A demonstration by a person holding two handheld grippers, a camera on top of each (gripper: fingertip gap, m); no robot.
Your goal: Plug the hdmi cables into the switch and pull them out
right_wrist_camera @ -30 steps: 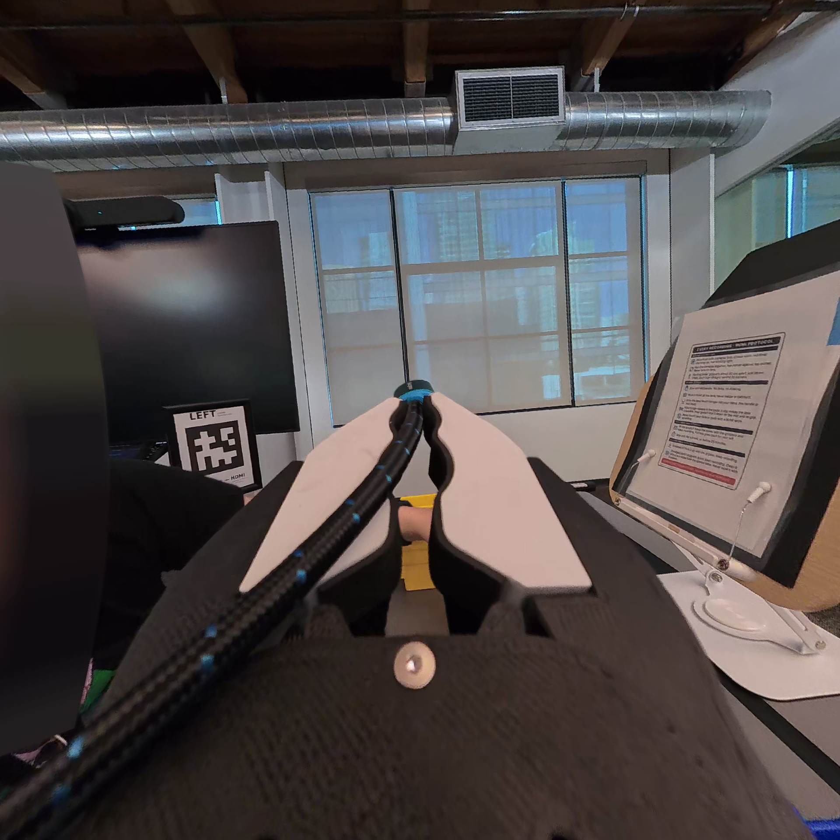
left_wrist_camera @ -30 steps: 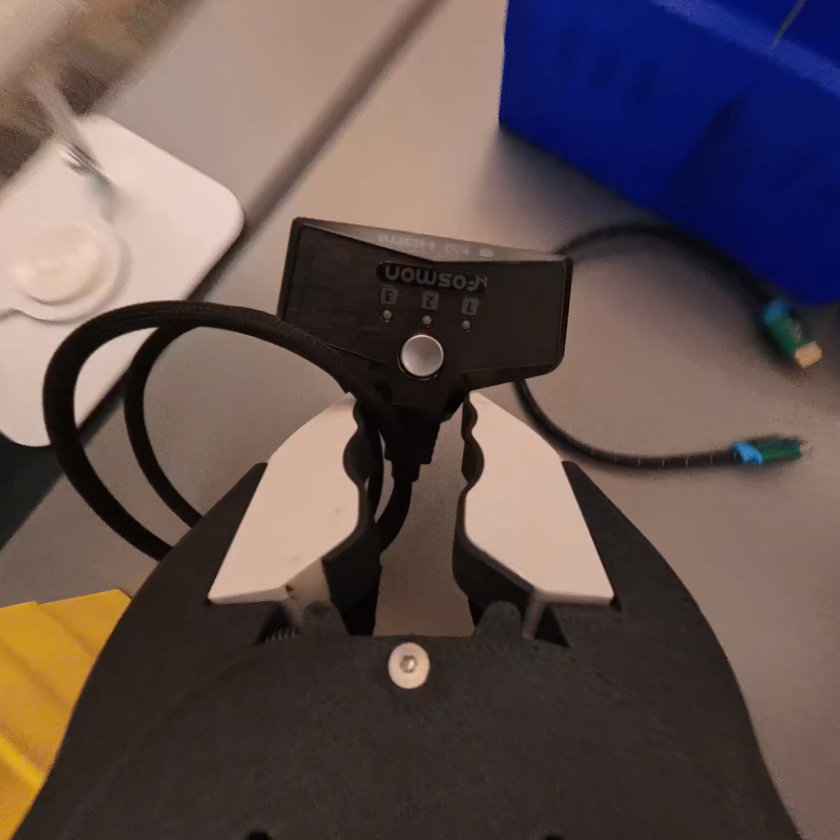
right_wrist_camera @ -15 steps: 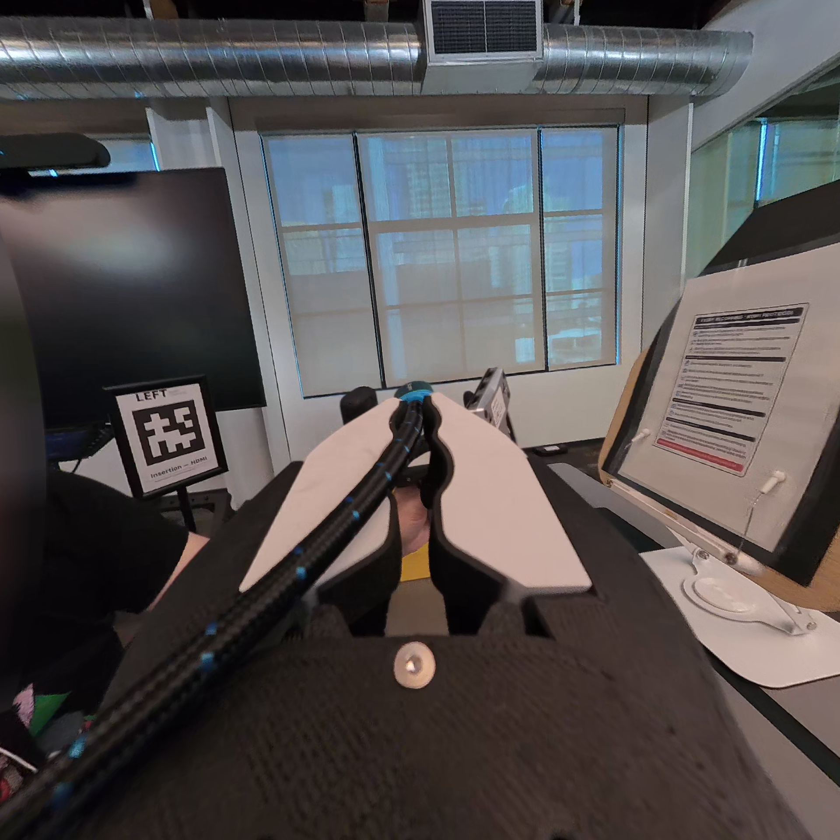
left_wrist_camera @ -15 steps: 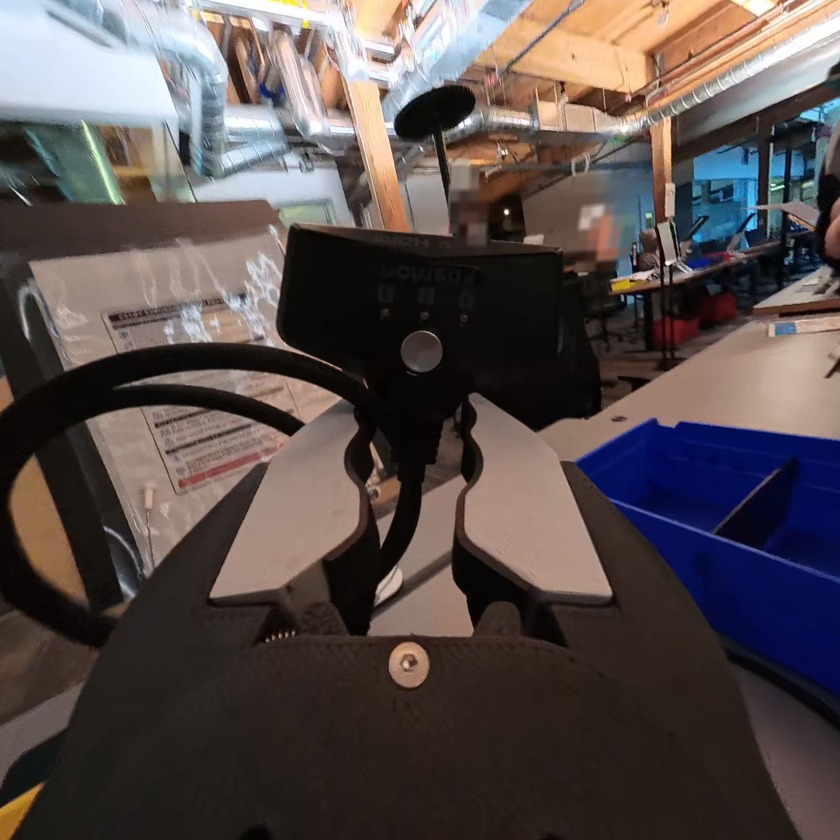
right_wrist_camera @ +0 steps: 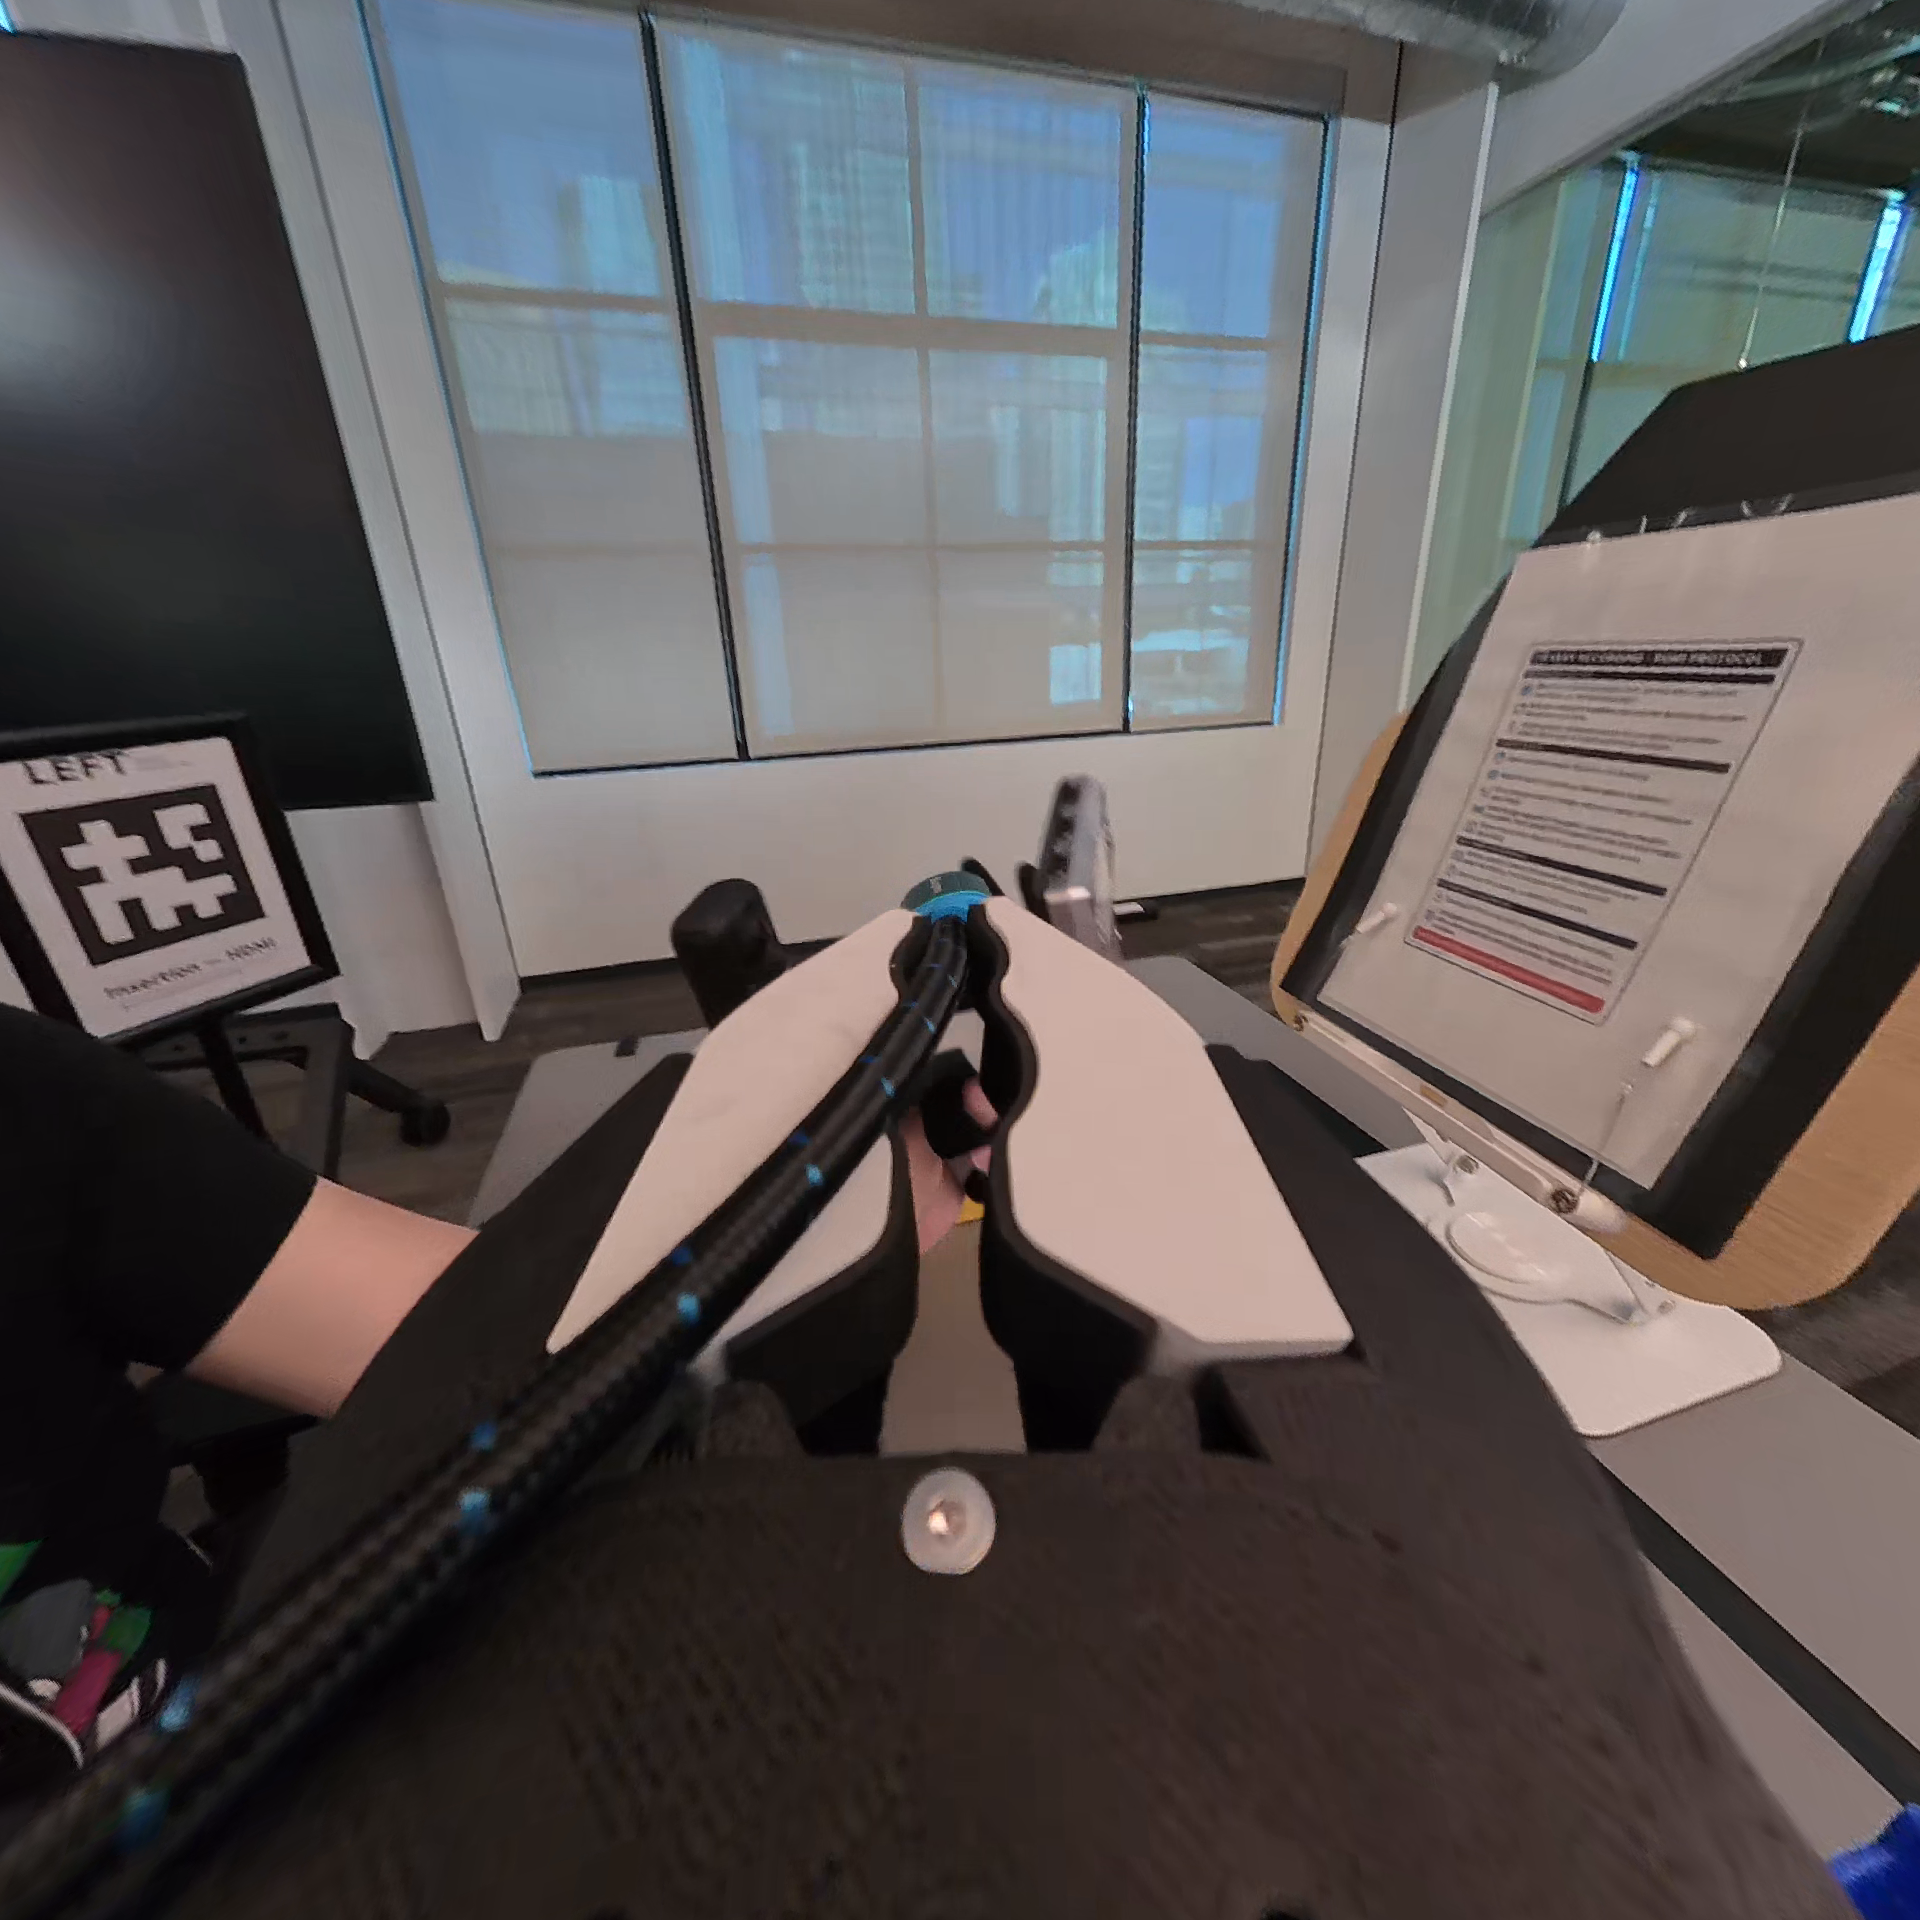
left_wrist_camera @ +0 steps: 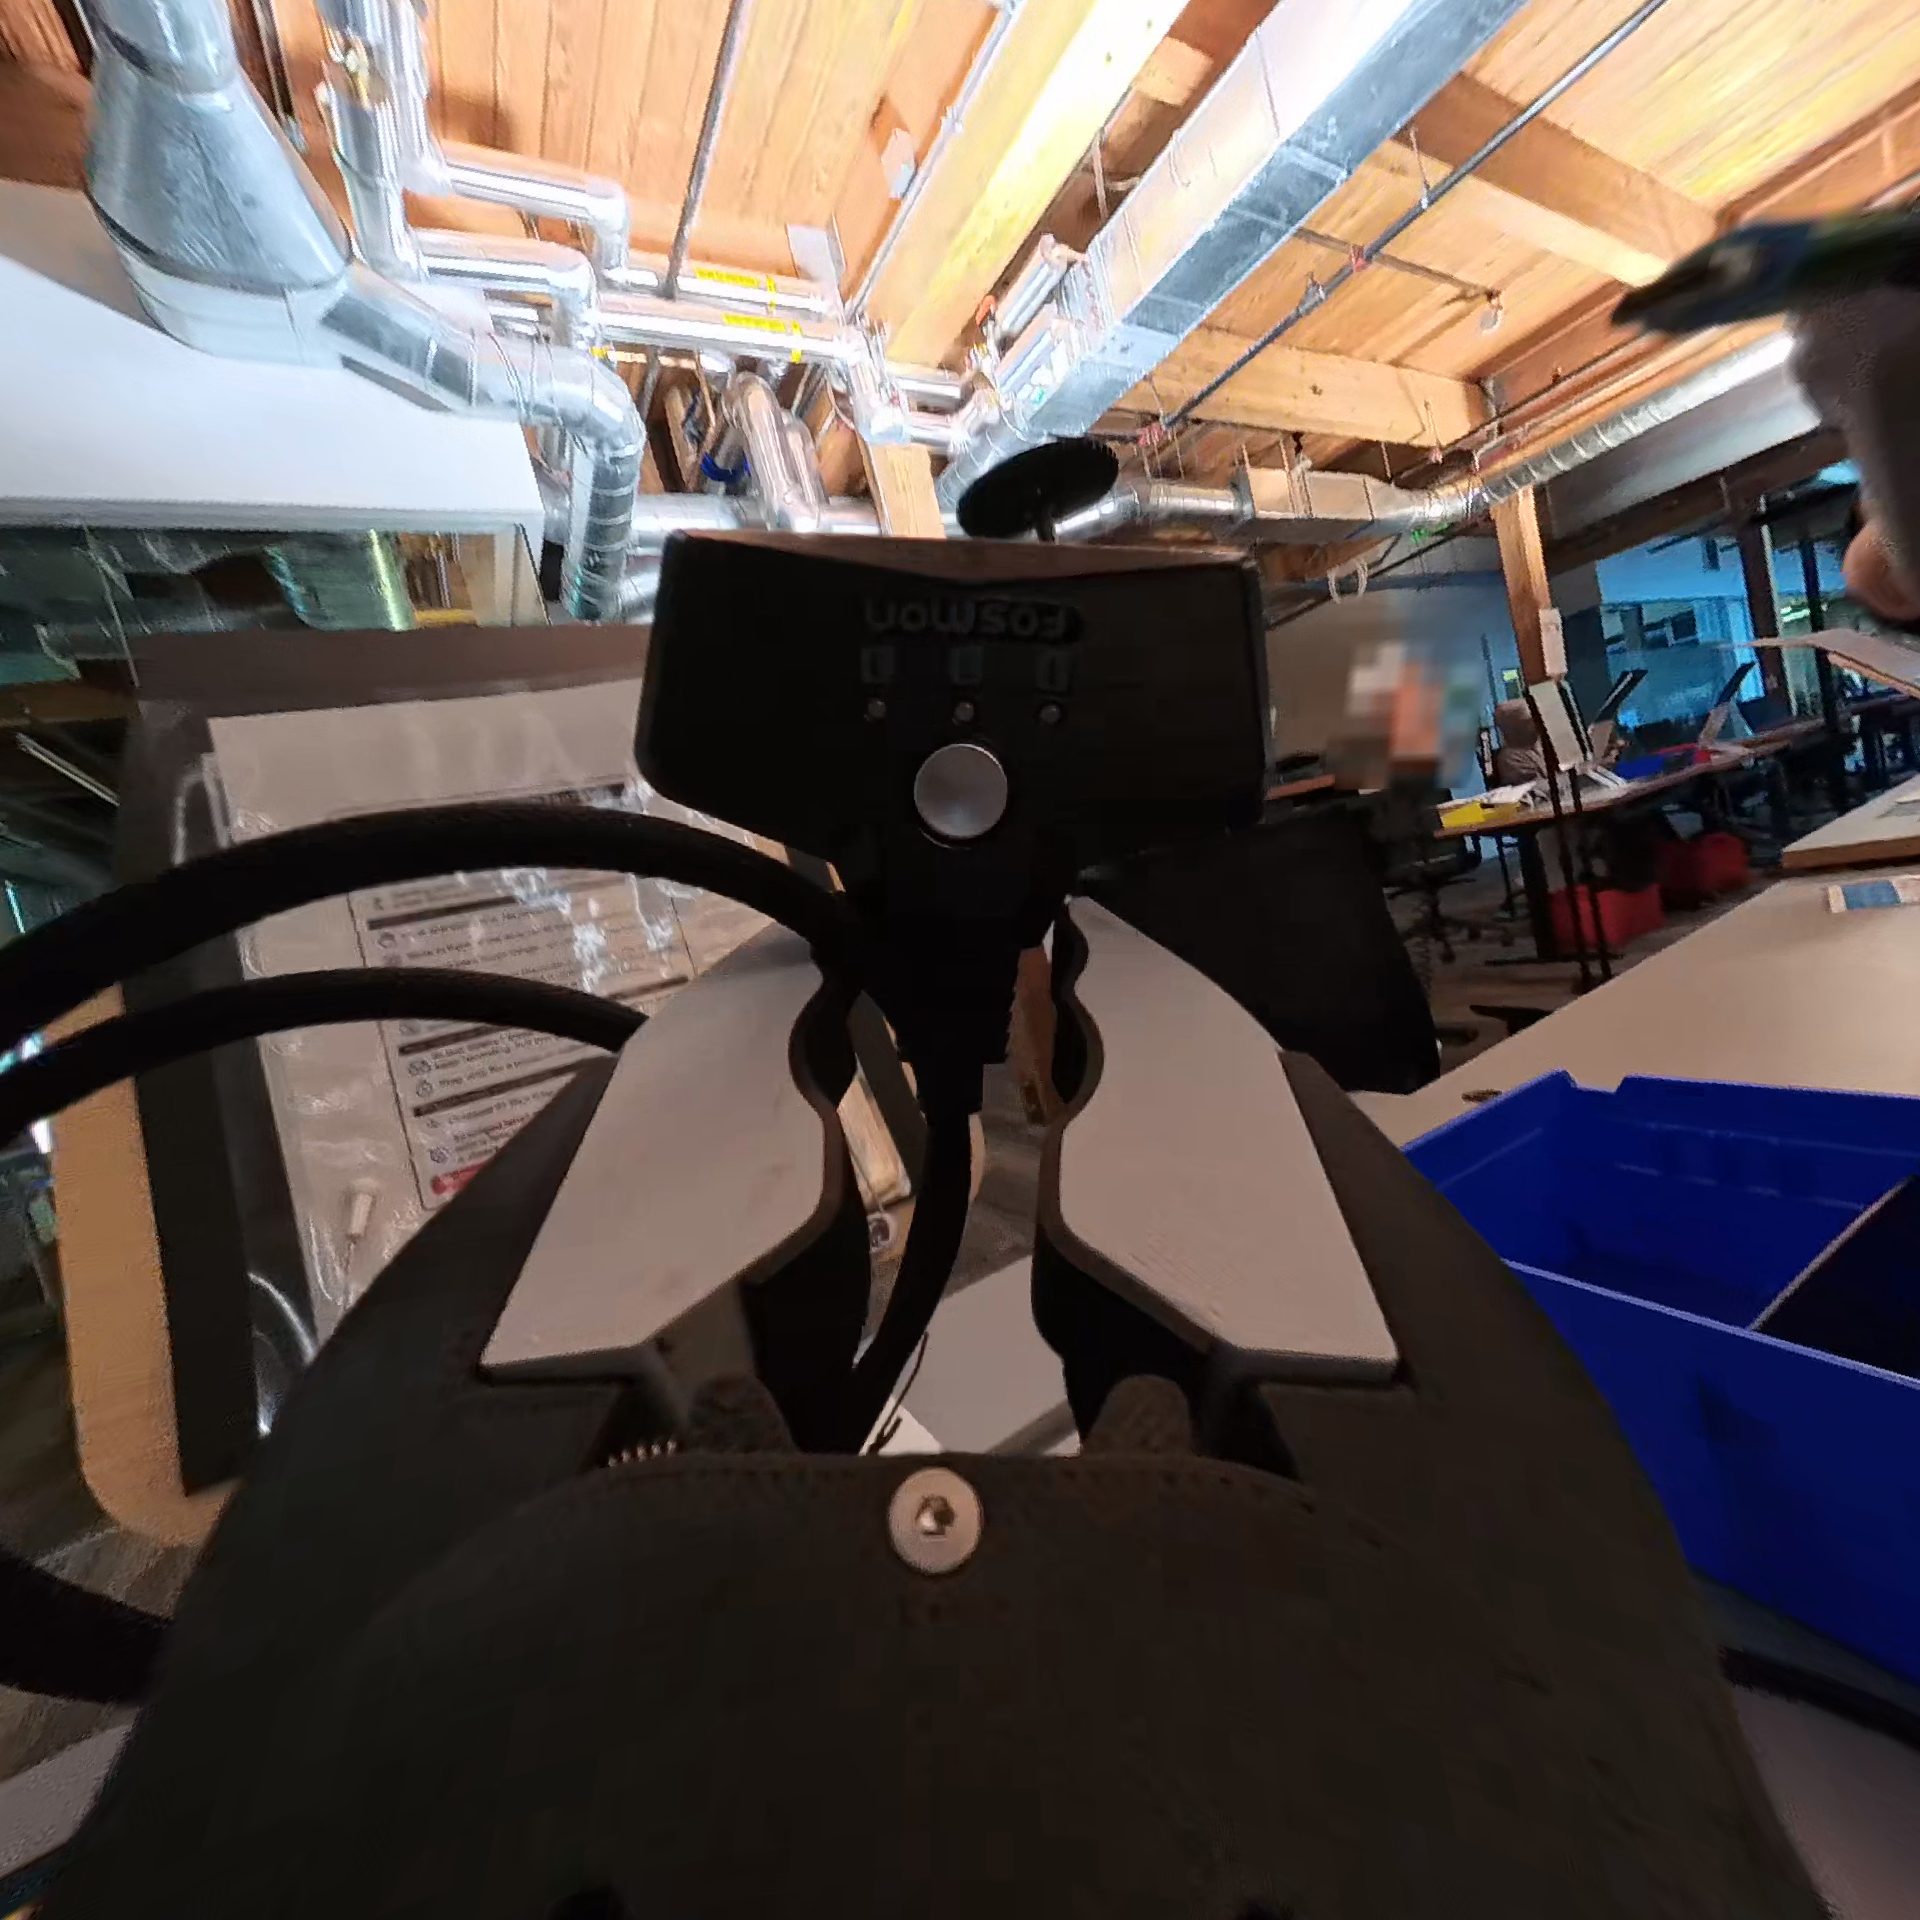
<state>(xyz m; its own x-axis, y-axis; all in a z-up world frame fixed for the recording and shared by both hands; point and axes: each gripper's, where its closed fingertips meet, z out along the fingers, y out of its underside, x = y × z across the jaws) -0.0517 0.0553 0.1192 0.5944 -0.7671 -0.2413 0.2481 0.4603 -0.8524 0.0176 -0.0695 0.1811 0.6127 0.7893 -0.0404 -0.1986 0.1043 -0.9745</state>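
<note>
My left gripper point(left_wrist_camera: 951, 961) is shut on the narrow tail of the black HDMI switch point(left_wrist_camera: 951, 675), held up in the air with its round button facing me. The switch's own black braided cable point(left_wrist_camera: 416, 862) loops out to the left. My right gripper point(right_wrist_camera: 951, 925) is shut on a black HDMI cable with blue flecks point(right_wrist_camera: 727, 1226), just behind its blue-collared plug point(right_wrist_camera: 940, 896); the cable runs back over the left finger. That plug also shows blurred at the top right of the left wrist view point(left_wrist_camera: 1756, 270). The left gripper point(right_wrist_camera: 1075, 873) shows beyond my right fingertips.
A blue divided bin point(left_wrist_camera: 1714, 1278) stands on the grey table point(left_wrist_camera: 1714, 966) at the right. A tilted board with a printed sheet point(right_wrist_camera: 1600, 831) on a white stand point(right_wrist_camera: 1590, 1320) stands close by. A person's forearm point(right_wrist_camera: 343, 1299) reaches in from the left. The tips of one gripper are about 15 centimeters away from the tips of the other.
My left gripper has swung up from facing the table to facing the room and ceiling, the switch still in it. My right gripper has tipped downward and moved toward the left one.
</note>
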